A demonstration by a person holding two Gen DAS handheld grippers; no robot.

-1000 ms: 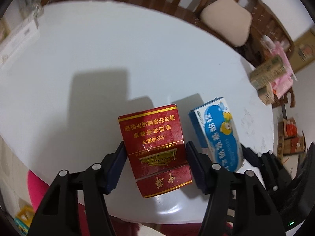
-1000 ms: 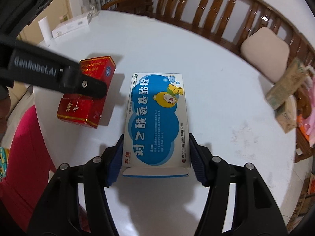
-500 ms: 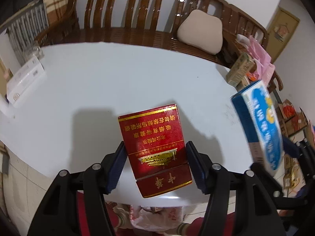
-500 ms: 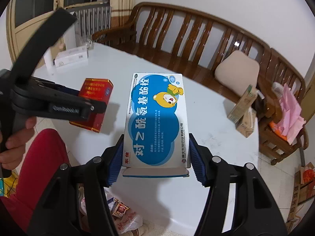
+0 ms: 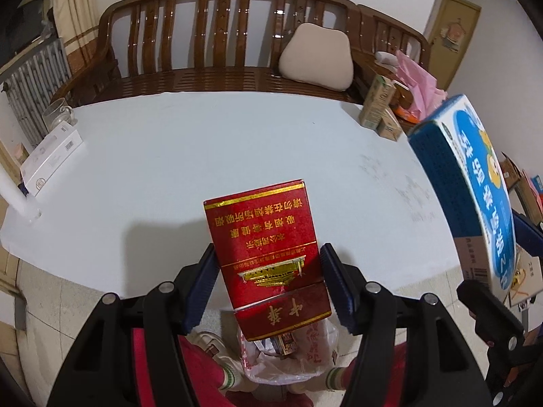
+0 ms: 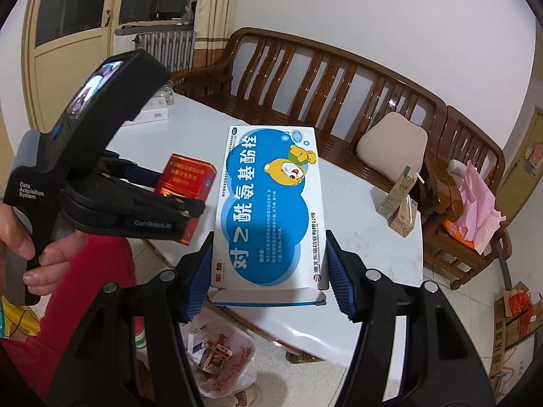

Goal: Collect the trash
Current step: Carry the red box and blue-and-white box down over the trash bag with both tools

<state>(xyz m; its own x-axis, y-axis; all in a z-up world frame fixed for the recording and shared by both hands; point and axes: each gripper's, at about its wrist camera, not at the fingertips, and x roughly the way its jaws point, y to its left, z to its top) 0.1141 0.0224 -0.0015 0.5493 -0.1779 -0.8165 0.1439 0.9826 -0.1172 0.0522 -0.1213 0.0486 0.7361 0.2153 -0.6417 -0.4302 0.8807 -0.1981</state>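
Both grippers loaded. My left gripper [image 5: 268, 278] pinches the red cigarette pack [image 5: 266, 257] by its long sides, blue pads flat against it, lid end toward the camera. The pack is lifted clear of the white table [image 5: 203, 149] and hangs out past the near table edge. Directly under it, on the floor, sits a thin plastic bag [image 5: 305, 356] with red print, mouth open, some small packets already inside; it lies between the operator's shoes.

My right gripper [image 6: 268, 271] clamps the blue-and-white medicine box [image 6: 268, 210], the one with the cartoon bear, also by its long sides. The near end flap looks slightly sprung open, though the fisheye edge makes that hard to be sure of. The box is held in the air over the near table edge, with the same plastic bag [image 6: 220, 356] below and a little to the left on the tiled floor.

From the right wrist view, the left gripper shows at left, held in a bare hand [image 6: 34, 247], with the red pack [image 6: 188, 179] in its grip, beside the medicine box but not touching.

On the table: two small drink cartons [image 6: 400, 200] with straws at the far right corner, a white flat box [image 5: 51, 159] and a glass mug [image 5: 57, 115] at the far left. Behind the table, a wooden bench [image 5: 220, 34] with a beige cushion [image 5: 315, 57] and a pink bag [image 6: 475, 203].
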